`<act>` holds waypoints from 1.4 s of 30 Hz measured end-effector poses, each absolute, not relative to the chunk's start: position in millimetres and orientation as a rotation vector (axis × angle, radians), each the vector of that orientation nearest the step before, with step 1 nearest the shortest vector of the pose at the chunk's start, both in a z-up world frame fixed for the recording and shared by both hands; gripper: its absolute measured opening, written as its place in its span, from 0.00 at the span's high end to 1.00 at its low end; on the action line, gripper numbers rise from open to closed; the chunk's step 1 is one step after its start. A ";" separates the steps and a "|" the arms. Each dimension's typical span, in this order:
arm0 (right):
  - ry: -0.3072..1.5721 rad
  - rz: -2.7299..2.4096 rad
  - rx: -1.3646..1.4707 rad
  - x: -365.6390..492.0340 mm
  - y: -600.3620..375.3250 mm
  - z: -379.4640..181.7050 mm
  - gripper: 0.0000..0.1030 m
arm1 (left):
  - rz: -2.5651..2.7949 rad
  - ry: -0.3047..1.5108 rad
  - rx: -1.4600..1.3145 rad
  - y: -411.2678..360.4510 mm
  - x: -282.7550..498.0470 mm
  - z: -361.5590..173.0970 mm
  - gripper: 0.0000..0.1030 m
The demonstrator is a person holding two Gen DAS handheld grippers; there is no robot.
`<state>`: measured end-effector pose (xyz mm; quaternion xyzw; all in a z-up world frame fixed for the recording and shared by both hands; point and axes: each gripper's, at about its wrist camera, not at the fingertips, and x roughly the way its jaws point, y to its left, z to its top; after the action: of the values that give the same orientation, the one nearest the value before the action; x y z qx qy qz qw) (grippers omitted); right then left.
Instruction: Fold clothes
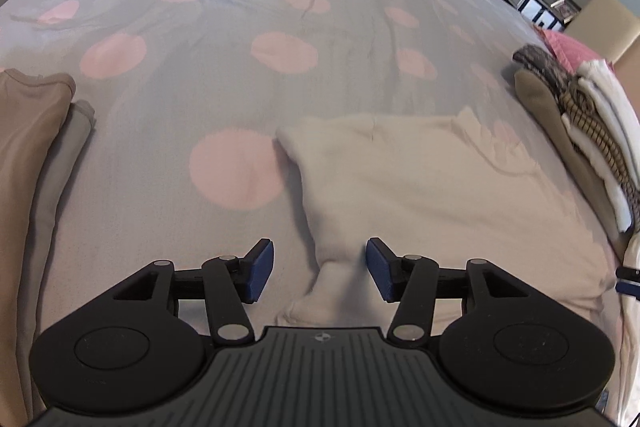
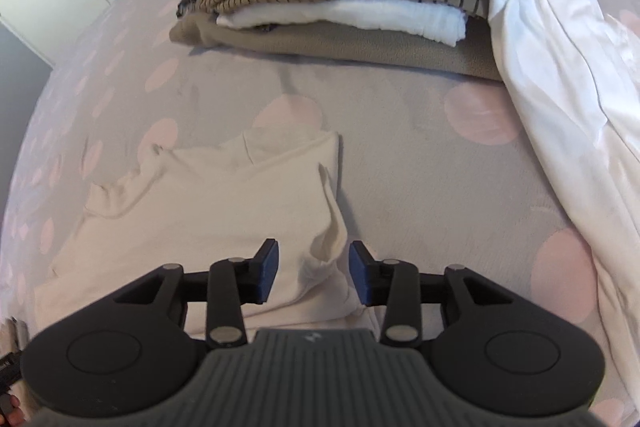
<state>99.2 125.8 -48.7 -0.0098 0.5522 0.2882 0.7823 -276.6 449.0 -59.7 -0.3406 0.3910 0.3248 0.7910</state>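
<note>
Only in the left wrist view, perhaps tan garments [image 1: 28, 131] beside the cream top [image 1: 420, 187].

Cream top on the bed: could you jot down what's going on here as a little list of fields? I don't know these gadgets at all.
surface: bed cover, grey with pink dots
cream top: lying partly folded, a bunched corner toward each camera
left tongs: open, a fold of the top between the pads, not pinched
right tongs: open, astride another bunched corner
stack: folded clothes beyond the top; striped piece in the middle
white sheet: loose, beside the stack
tan garment: at the left edge
</note>
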 end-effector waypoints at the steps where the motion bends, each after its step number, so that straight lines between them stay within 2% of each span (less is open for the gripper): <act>1: 1.200 0.615 -0.047 97.2 128.3 -53.2 0.67 | 0.687 0.855 -0.732 447.3 -276.5 -61.8 0.54; 2: 1.208 0.611 -0.074 95.2 130.3 -58.2 0.85 | 0.676 0.869 -0.731 445.7 -276.5 -63.8 0.56; 3: 1.214 0.605 -0.103 93.1 132.1 -62.7 0.86 | 0.664 0.877 -0.718 443.6 -275.5 -64.3 0.58; 5: 1.207 0.593 -0.154 89.0 134.0 -69.8 0.87 | 0.653 0.896 -0.684 440.2 -272.2 -66.2 0.84; 7: 1.196 0.594 -0.175 87.3 134.1 -73.3 0.87 | 0.651 0.919 -0.643 437.5 -267.8 -69.2 0.95; 8: 1.194 0.596 -0.181 87.4 133.8 -73.8 0.87 | 0.655 0.925 -0.647 438.5 -267.9 -70.2 0.95; 10: 1.198 0.593 -0.187 87.6 132.2 -71.9 0.85 | 0.663 0.936 -0.654 440.5 -268.1 -72.1 0.95; 12: 1.203 0.588 -0.189 87.1 128.8 -68.4 0.78 | 0.670 0.943 -0.651 439.4 -269.1 -67.9 0.95; 17: 1.164 0.659 -0.233 69.1 122.8 -52.7 0.78 | 0.704 0.935 -0.631 431.0 -276.7 -54.7 0.82; 19: 1.129 0.718 -0.292 54.6 122.8 -45.8 0.72 | 0.723 0.928 -0.603 423.4 -282.1 -46.9 0.79; 21: 1.082 0.776 -0.355 36.9 121.8 -39.6 0.64 | 0.736 0.923 -0.565 415.5 -287.8 -38.2 0.79; 23: 1.022 0.836 -0.398 16.9 116.9 -35.1 0.63 | 0.720 0.913 -0.532 405.4 -293.3 -30.7 0.79; 29: 0.866 1.046 -0.579 -51.3 99.1 -33.4 0.51 | 0.593 0.930 -0.351 356.9 -305.7 -12.1 0.79; 37: 0.729 1.250 -0.808 -137.0 69.0 -37.1 0.51 | 0.394 0.994 -0.105 275.4 -328.0 -11.8 0.78; 42: 0.667 1.339 -0.916 -181.5 46.4 -46.1 0.49 | 0.234 1.050 0.027 219.6 -344.7 -28.2 0.74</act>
<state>-181.5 46.4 -46.1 -0.4017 0.2922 0.5870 0.6393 -344.7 219.6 -28.2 0.0127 0.5000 0.1114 0.8587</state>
